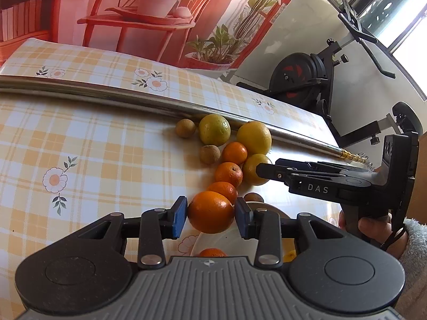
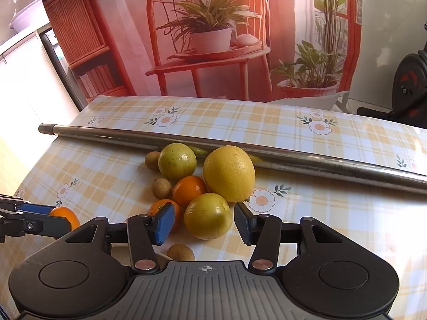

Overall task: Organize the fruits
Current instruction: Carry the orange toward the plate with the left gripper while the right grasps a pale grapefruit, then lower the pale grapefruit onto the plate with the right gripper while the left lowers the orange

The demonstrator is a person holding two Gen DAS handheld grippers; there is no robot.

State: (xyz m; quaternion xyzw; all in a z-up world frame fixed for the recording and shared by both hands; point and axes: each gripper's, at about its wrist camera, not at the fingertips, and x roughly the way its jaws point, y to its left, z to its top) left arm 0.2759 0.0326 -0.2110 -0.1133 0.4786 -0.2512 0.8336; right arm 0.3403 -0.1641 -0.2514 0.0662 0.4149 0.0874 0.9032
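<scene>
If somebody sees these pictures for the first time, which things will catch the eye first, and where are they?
First, the heap of round orange, yellow and brown fruits on the yellow checked tablecloth, just before the long shiny metal pole. Then the left gripper, clamped on a bright round orange. The right gripper has a yellow-green round fruit between its open fingers.

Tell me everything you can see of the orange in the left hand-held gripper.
The orange is round, deep orange, with glossy, finely dimpled peel and no visible damage. It sits between the blue pads of the left hand-held gripper, both pressing its sides, near the front end of the fruit pile. Whether it is lifted off the checked tablecloth cannot be told.
</scene>
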